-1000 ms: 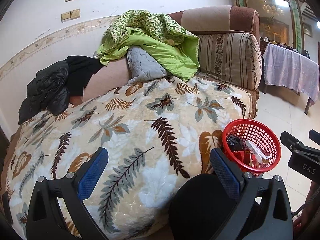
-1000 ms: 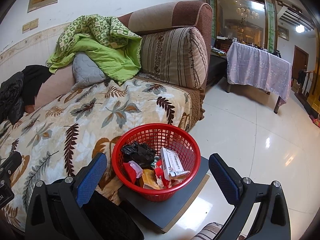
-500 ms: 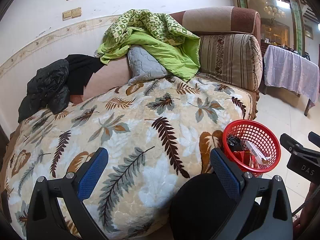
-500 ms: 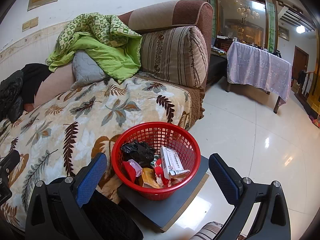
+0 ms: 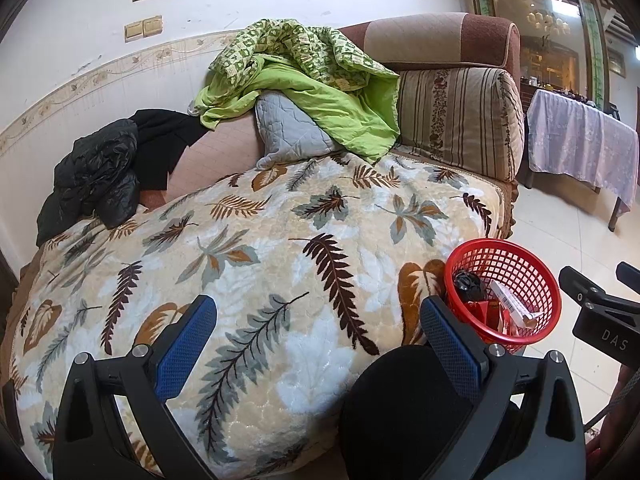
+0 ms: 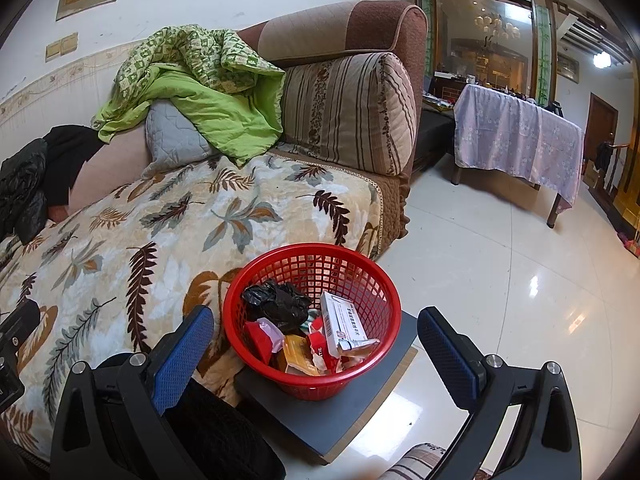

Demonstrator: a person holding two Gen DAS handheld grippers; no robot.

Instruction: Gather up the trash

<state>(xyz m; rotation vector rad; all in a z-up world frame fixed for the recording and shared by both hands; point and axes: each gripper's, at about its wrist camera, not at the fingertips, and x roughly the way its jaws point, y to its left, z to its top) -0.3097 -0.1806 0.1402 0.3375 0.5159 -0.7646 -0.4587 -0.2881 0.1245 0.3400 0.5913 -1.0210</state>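
basket (image 6: 312,320) sat dead ahead of right claw (image 6: 316,338), just below it, already full of trash | left claw (image 5: 318,332) had it off to its right, over the blanket (image 5: 280,248) | both claws gaped wide, empty | right was nearer, imo

1. We note the basket (image 6: 312,320): glossy red plastic mesh.
2. We note the bag (image 6: 276,306) in it: crinkled, shiny black plastic film.
3. We note the box (image 6: 342,322) in it: smooth printed cardboard.
4. We note the board (image 6: 332,412) beneath the basket: matt grey, smooth.
5. We note the blanket (image 5: 260,260): plush, embossed cloth with a leaf print.
6. We note the quilt (image 5: 304,80): thin green cloth, stitched.
7. We note the jacket (image 5: 92,176): black padded fabric with a slight sheen.
8. We note the floor (image 6: 520,300): polished, reflective tile.
9. We note each claw's pads (image 6: 182,354): blue, textured rubber on matt black frames.
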